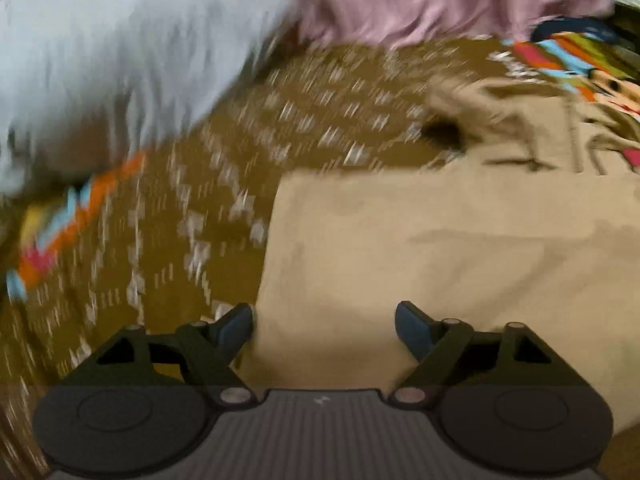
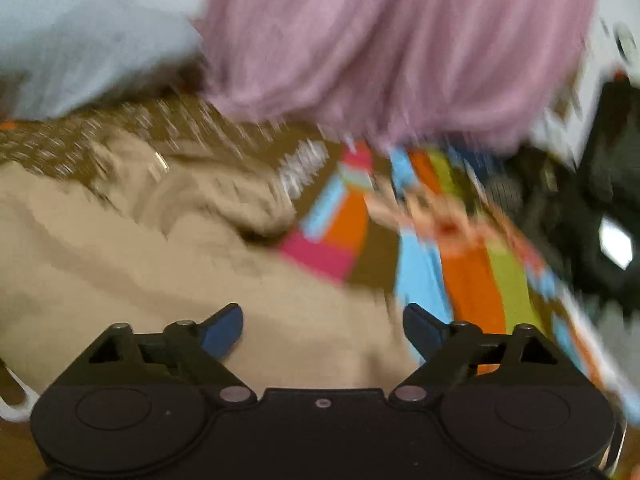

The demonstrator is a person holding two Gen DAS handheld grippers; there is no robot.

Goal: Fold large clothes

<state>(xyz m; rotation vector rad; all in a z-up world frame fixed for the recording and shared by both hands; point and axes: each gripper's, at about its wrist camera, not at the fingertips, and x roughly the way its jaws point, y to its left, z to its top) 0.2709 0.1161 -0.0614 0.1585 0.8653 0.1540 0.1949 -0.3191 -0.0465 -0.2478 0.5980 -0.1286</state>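
Covering most of both views is a brown bedspread (image 1: 168, 208) with small white marks and a multicoloured striped border (image 2: 472, 264); both frames are motion-blurred, so fine detail is lost. On it lies the beige garment (image 1: 440, 264), spread beneath both my grippers, its left edge straight and its far part bunched into folds (image 2: 208, 196). A pink cloth (image 2: 400, 48) lies heaped at the far side, beside a pale blue cloth (image 1: 100, 60) to its left. Dark equipment (image 2: 600, 200) sits off the right edge; I cannot tell what it is. My left gripper (image 1: 324, 330) hangs over the beige fabric near its left edge, blue-tipped fingers (image 1: 236, 326) spread apart, nothing between them. My right gripper (image 2: 323, 330) is likewise spread wide over the garment's right part, near the striped border.
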